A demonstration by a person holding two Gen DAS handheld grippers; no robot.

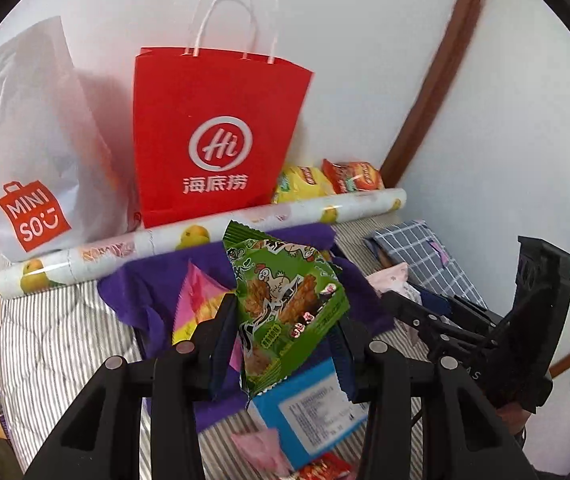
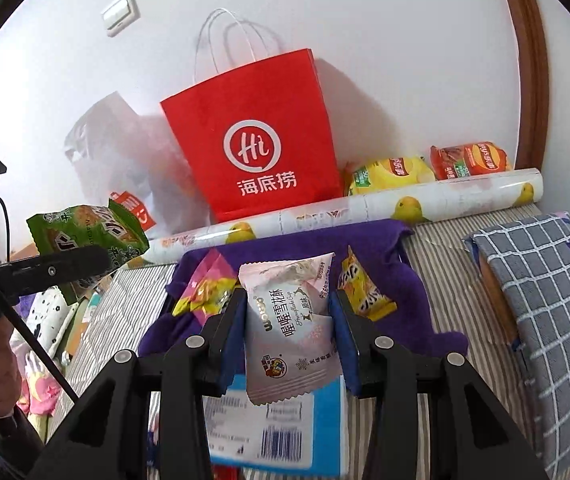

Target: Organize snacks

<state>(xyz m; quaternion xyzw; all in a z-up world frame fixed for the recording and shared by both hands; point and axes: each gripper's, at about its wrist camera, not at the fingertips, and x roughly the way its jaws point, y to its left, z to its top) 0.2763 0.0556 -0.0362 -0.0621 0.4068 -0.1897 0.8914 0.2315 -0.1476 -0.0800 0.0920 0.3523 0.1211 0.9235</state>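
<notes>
My left gripper (image 1: 285, 320) is shut on a green snack packet (image 1: 285, 300) with a cartoon chicken, held above the bed; the same green packet (image 2: 89, 236) shows at the left of the right wrist view. My right gripper (image 2: 289, 320) is shut on a pale pink snack packet (image 2: 289, 328). A red paper bag (image 1: 213, 136) (image 2: 257, 140) stands upright against the wall behind both. A purple cloth (image 2: 397, 280) below carries a pink-yellow packet (image 2: 205, 288) and a yellow packet (image 2: 361, 288). A blue box (image 2: 285, 420) lies under my fingers.
A white plastic bag (image 1: 33, 160) leans left of the red one. A fruit-print paper roll (image 1: 205, 236) lies across the bed in front of them. Yellow (image 2: 393, 172) and red (image 2: 469, 160) chip bags sit by the wall. A checked grey cushion (image 2: 545, 300) lies right.
</notes>
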